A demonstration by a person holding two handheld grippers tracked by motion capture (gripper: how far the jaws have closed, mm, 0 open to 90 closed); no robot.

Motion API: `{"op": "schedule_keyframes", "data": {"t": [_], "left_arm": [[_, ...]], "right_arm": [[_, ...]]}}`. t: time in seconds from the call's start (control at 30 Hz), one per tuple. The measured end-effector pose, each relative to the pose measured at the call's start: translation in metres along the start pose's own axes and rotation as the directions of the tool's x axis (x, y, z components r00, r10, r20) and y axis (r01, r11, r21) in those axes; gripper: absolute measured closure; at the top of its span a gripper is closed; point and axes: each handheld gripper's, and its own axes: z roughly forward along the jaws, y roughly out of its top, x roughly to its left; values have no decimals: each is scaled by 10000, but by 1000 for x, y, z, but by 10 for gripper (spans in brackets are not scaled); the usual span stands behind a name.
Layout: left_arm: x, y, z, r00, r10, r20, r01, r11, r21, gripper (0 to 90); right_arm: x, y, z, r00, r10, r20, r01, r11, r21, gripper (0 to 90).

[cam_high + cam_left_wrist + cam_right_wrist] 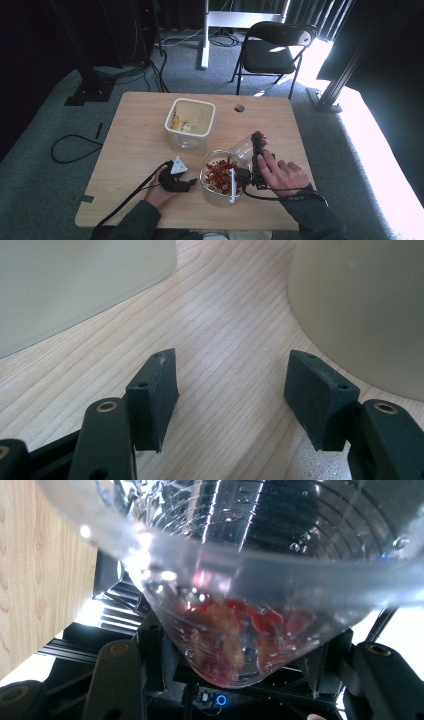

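Clear plastic cup (246, 146) tipped, mouth toward bowl (212, 192); right gripper (257, 150) clamps it; left gripper (230, 400) released.

Grey carpet floor (45, 125); black folding chair (272, 50) upper centre; dark curtains (310, 12) behind; bright light (380, 150) at right; black cables (70, 147) left.

Table's (135, 125) left and far-right parts open for passage. Square white plastic tub (190, 119) and round clear bowl of red pieces (218, 176) obstruct the centre and near edge.
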Motion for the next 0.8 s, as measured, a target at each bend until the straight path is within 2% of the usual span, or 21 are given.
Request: {"op": "schedule_keyframes", "data": {"t": [0.8], "left_arm": [[0,0,0,10000,-6,0,6,10000,0,388]], "right_arm": [[-2,4,-3,9999,26,165,-22,9998,-214,417]]}}
